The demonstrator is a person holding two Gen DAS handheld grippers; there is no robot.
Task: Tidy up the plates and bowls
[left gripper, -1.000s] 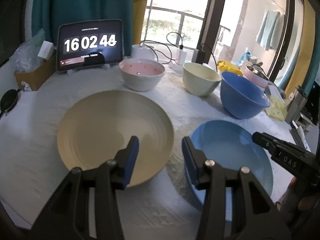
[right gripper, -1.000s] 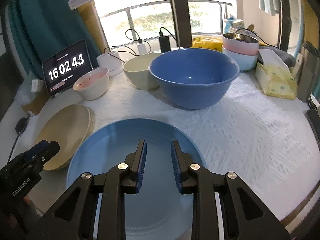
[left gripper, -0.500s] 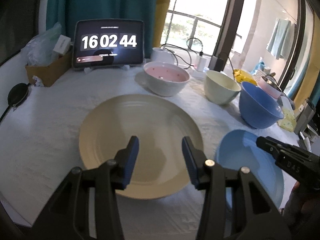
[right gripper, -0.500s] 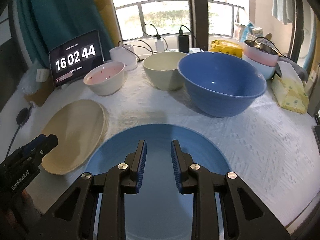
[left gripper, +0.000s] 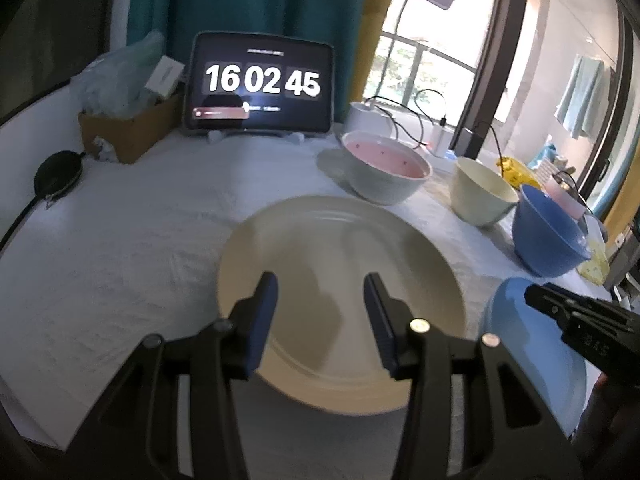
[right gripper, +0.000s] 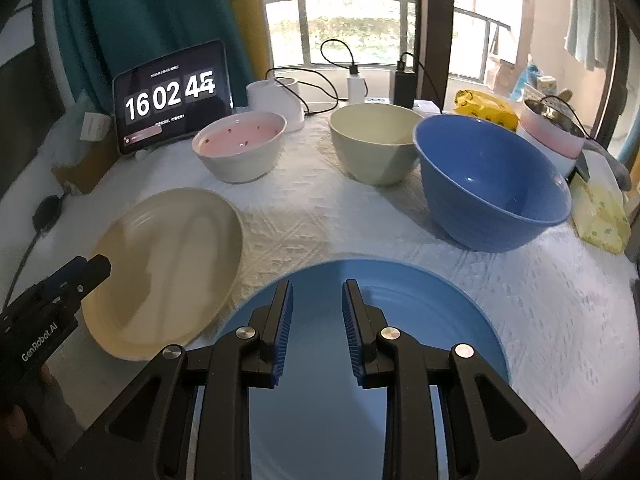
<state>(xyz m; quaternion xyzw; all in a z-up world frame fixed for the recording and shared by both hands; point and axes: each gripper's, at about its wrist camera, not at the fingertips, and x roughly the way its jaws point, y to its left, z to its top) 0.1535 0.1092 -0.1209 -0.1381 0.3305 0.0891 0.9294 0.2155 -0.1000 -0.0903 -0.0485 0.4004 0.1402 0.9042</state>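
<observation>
Two plates sit side by side on the white worktop point(right gripper: 400, 232), the cream plate point(left gripper: 340, 264) right under the left gripper point(left gripper: 320, 300) and the blue plate point(right gripper: 400, 320) under the right gripper point(right gripper: 317, 304), both sets of fingers apart and holding nothing.
</observation>
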